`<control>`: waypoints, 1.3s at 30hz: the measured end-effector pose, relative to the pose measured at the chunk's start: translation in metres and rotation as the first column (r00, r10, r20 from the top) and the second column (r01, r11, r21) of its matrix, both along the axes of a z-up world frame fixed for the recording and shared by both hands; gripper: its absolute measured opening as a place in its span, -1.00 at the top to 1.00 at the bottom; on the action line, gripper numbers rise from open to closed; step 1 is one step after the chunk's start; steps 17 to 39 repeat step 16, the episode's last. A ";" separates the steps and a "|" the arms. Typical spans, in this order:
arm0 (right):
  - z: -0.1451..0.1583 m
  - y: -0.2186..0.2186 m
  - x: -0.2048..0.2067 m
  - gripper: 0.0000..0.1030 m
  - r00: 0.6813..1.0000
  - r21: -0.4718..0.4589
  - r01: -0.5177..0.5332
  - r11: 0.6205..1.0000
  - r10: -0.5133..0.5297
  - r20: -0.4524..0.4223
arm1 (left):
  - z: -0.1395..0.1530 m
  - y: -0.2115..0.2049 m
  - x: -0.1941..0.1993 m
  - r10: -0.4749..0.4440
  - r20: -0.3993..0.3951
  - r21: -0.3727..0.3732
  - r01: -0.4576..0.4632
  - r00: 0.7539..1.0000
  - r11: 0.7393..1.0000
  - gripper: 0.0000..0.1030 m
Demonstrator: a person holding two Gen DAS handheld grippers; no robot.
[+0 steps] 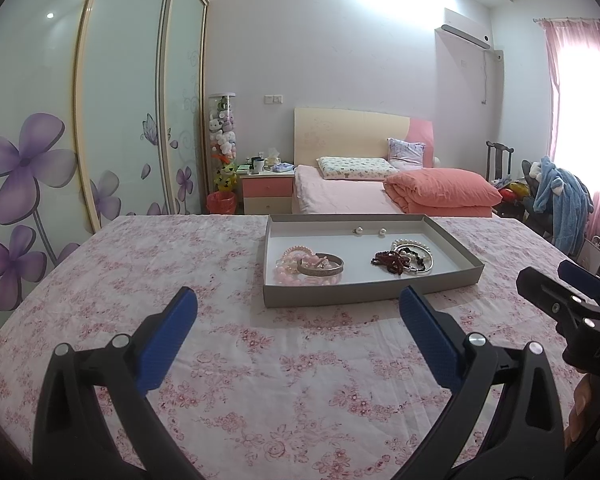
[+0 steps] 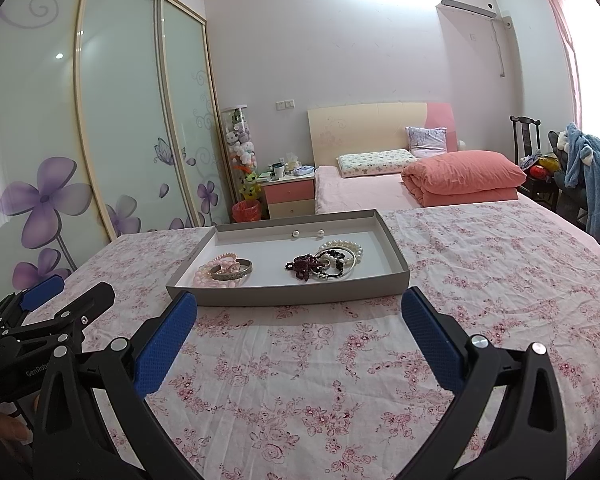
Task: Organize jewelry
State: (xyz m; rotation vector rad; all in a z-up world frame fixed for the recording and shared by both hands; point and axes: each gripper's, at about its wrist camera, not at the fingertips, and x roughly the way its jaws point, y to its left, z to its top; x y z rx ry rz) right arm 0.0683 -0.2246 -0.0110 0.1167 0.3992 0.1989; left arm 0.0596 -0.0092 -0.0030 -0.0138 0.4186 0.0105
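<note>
Two tools hang over a floral cotton cloth (image 1: 260, 380), the left tool (image 1: 298, 306) and right tool (image 2: 299, 308) both spread wide, gripping nothing. Ahead of their dimpled blue pads sits a shallow grey cardboard tray (image 2: 284, 294) (rectangular, white-lined) holding a pink bead tangle (image 1: 296, 266), a metal bangle (image 2: 232, 270), dark beads (image 2: 304, 266) and pearls (image 1: 412, 245).

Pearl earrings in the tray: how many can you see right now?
2. Both lie near the back wall of the tray: one to the left, one to the right. Others may hide under the bracelet piles.
</note>
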 end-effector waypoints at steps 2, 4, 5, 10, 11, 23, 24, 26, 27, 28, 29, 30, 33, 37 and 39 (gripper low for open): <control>-0.001 0.001 -0.001 -0.97 1.000 0.000 -0.001 1.000 0.001 -0.001 | 0.000 0.000 -0.001 0.001 0.001 0.001 -0.001 1.000 1.000 -0.92; 0.000 0.000 0.000 -0.97 1.000 0.000 0.000 1.000 0.000 -0.001 | 0.000 0.000 0.000 0.000 0.000 0.001 0.000 1.000 1.000 -0.92; 0.000 0.001 0.000 -0.97 1.000 0.001 -0.001 1.000 0.001 -0.002 | 0.000 0.000 0.000 0.000 -0.001 0.001 0.000 1.000 1.000 -0.92; -0.001 0.002 -0.001 -0.97 1.000 0.002 0.000 1.000 0.000 -0.003 | 0.001 0.001 0.001 0.001 -0.005 0.001 -0.001 1.000 1.000 -0.92; -0.001 0.002 -0.001 -0.97 1.000 0.002 0.000 1.000 0.000 -0.003 | 0.001 0.001 0.002 0.002 -0.007 0.000 -0.002 1.000 1.000 -0.92; -0.001 0.002 -0.001 -0.97 1.000 0.001 -0.001 1.000 0.001 -0.002 | 0.001 0.003 0.002 0.001 -0.012 -0.006 -0.001 1.000 1.000 -0.92; -0.001 0.002 -0.001 -0.97 1.000 0.001 -0.001 1.000 0.001 -0.002 | 0.001 0.003 0.002 0.001 -0.012 -0.006 -0.001 1.000 1.000 -0.92; -0.001 0.002 -0.001 -0.97 1.000 0.001 -0.001 1.000 0.001 -0.002 | 0.001 0.003 0.002 0.001 -0.012 -0.006 -0.001 1.000 1.000 -0.92; -0.001 0.002 -0.001 -0.97 1.000 0.001 -0.001 1.000 0.001 -0.002 | 0.001 0.003 0.002 0.001 -0.012 -0.006 -0.001 1.000 1.000 -0.92; -0.001 0.002 -0.001 -0.97 1.000 0.001 -0.001 1.000 0.001 -0.002 | 0.001 0.003 0.002 0.001 -0.012 -0.006 -0.001 1.000 1.000 -0.92; -0.001 0.002 -0.001 -0.97 1.000 0.001 -0.001 1.000 0.001 -0.002 | 0.001 0.003 0.002 0.001 -0.012 -0.006 -0.001 1.000 1.000 -0.92; -0.001 0.002 -0.001 -0.97 1.000 0.001 -0.001 1.000 0.001 -0.002 | 0.001 0.003 0.002 0.001 -0.012 -0.006 -0.001 1.000 1.000 -0.92; -0.001 0.002 -0.001 -0.97 1.000 0.001 -0.001 1.000 0.001 -0.002 | 0.001 0.003 0.002 0.001 -0.012 -0.006 -0.001 1.000 1.000 -0.92; -0.001 0.002 -0.001 -0.97 1.000 0.001 -0.001 1.000 0.001 -0.002 | 0.001 0.003 0.002 0.001 -0.012 -0.006 -0.001 1.000 1.000 -0.92; -0.001 0.002 -0.001 -0.97 1.000 0.001 -0.001 1.000 0.001 -0.002 | 0.001 0.003 0.002 0.001 -0.012 -0.006 -0.001 1.000 1.000 -0.92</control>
